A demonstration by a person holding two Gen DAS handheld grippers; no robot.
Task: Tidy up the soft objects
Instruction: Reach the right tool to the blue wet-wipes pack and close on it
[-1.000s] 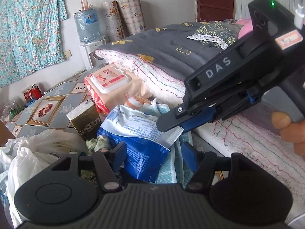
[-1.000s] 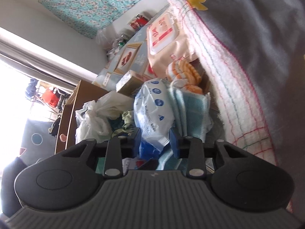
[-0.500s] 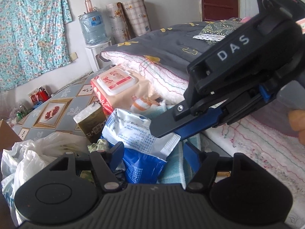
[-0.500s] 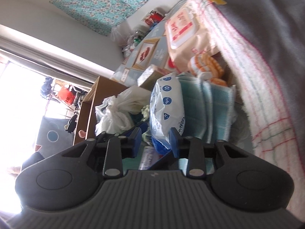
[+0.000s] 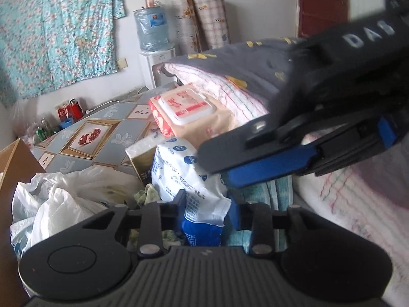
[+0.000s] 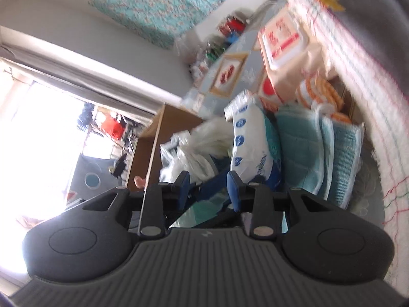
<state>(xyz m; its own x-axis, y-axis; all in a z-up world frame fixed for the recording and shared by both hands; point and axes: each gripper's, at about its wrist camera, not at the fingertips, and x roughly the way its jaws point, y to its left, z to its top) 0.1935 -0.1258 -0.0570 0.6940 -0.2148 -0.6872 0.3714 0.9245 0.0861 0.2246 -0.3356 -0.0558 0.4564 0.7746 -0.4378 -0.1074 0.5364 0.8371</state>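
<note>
Left tool (image 5: 205, 208), angled downward, closing on tissue pack (image 5: 189, 179).

One white-blue tissue pack (image 5: 189, 179), one wet-wipe pack (image 5: 189, 110), three folded teal cloths (image 6: 319, 153), one water jug (image 5: 150, 30), two grippers (image 5: 207, 204).

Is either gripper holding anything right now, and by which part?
The left gripper is closing its jaws on the blue-and-white packet, at its crimped lower end. The right gripper seems to hold nothing.

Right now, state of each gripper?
Left gripper: closing on the blue-and-white tissue pack, which is between its fingers.
Right gripper: narrow gap; nothing clearly held between its fingers, cannot tell.
</note>
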